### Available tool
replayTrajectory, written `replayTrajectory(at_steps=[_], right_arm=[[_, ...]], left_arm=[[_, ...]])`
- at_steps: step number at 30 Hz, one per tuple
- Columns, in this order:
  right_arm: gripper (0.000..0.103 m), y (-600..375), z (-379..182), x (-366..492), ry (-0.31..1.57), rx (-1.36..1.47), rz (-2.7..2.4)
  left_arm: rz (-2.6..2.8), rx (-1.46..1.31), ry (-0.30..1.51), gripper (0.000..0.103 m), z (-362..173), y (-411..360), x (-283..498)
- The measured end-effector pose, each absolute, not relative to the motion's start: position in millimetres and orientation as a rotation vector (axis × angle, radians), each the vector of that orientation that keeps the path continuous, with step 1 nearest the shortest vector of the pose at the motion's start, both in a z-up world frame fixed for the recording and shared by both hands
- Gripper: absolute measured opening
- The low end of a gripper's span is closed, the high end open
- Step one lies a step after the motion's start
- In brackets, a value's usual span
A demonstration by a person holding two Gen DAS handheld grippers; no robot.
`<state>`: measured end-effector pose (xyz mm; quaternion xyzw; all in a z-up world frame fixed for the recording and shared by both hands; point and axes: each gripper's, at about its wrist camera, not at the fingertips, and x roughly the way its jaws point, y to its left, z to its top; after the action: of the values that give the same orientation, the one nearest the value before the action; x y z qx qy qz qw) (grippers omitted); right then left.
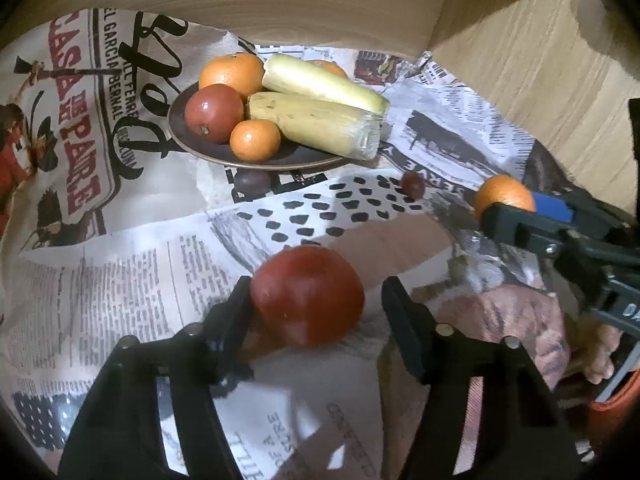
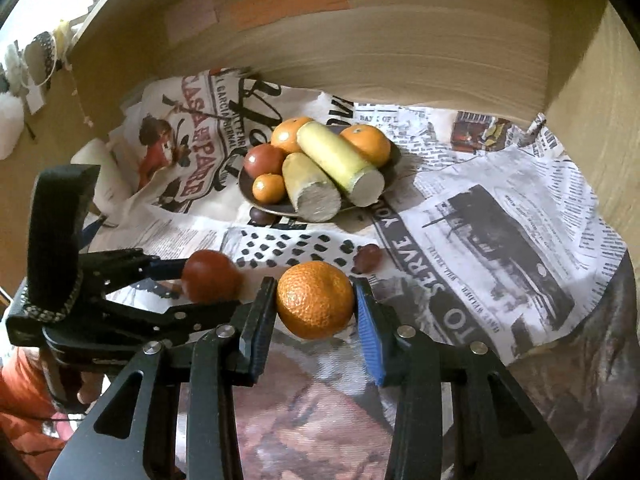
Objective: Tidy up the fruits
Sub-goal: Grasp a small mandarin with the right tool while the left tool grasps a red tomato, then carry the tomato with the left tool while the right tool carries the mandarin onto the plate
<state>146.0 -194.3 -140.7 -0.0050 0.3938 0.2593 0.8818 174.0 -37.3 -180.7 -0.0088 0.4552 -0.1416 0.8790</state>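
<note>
Tomato [image 1: 307, 295] between left jaws; orange [image 2: 315, 299] clamped in right jaws.

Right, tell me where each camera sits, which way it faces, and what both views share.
Left wrist: on the left hand-held gripper, looking forward and down past a red tomato between its fingers, toward the plate; a hand shows at right.
Right wrist: on the right hand-held gripper, looking down over its clamped orange at the plate.
Shared: plate, tomato, orange, each other's gripper.
</note>
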Motion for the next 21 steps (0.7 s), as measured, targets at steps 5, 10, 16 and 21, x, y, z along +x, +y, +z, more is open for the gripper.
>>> replayTrajectory(at_steps=[5,10,16,21], right_arm=[[0.036,-196.4,-138.0,147.9,0.804,-0.011,0.545],[0.036,-196.9,-132.7,153.9,0.784,-0.006,0.545],[0.036,-194.8,-125.1,164.6,0.765,-0.018,0.555],[0.036,-192.0,-118.5,176.6,0.75,-0.03,0.558]], left_arm=[[-0.301,0.027,0.941,0.052,-178.9,-40.4,173.9],[-0.301,0.023,0.937,0.052,-174.2,-38.4,176.3],[-0.292,-0.006,0.874,0.052,-146.6,-27.3,185.1],[-0.288,-0.015,0.823,0.052,-125.7,-20.5,199.8]])
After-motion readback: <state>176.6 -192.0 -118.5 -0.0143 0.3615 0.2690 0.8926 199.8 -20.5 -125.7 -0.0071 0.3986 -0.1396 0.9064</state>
